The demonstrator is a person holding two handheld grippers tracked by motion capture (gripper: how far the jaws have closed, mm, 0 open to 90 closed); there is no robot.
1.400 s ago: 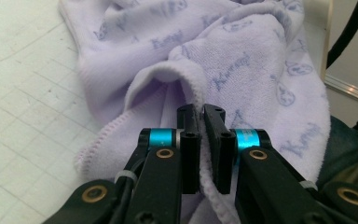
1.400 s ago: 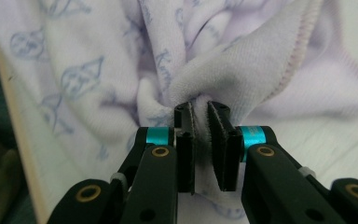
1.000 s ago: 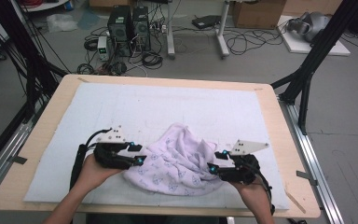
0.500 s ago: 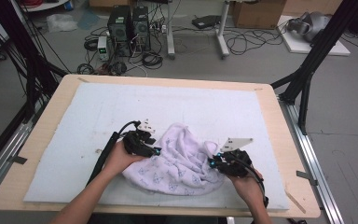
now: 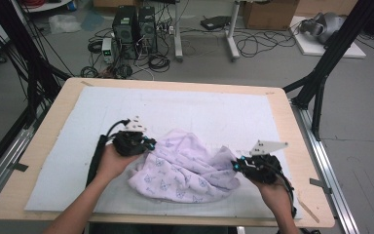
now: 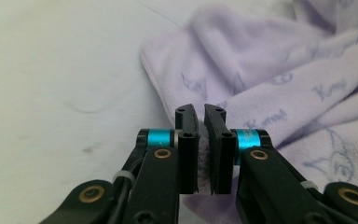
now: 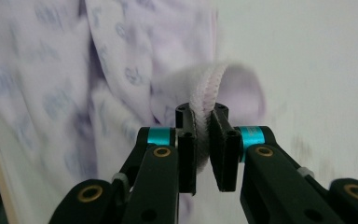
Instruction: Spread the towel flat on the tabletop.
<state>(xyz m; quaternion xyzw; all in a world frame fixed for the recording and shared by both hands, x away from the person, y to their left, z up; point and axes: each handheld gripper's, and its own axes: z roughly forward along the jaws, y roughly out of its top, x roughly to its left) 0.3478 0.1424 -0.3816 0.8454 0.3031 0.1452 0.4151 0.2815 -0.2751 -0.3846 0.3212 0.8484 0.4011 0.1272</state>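
A lilac towel [image 5: 185, 168] with a small printed pattern lies crumpled on the white mat [image 5: 199, 107], near the table's front. My left gripper [image 5: 148, 143] is at its upper left edge. In the left gripper view its jaws [image 6: 201, 112] have just closed, and a thin strip of the towel [image 6: 279, 70] is pinched between them. My right gripper [image 5: 236, 165] is at the towel's right edge. In the right gripper view its jaws [image 7: 201, 112] have just been closing and now clamp a rolled hem of the towel [image 7: 121, 60].
The mat covers most of a wooden table [image 5: 292, 126]; bare mat lies behind and to both sides of the towel. Black frame legs [image 5: 321, 83] stand at the table's right, and computers and cables [image 5: 136, 29] sit on the floor beyond.
The left gripper moved up and right to the towel's edge; the right gripper shifted slightly right. Both sets of jaws closed on the cloth, and the towel now lies stretched wider between them.
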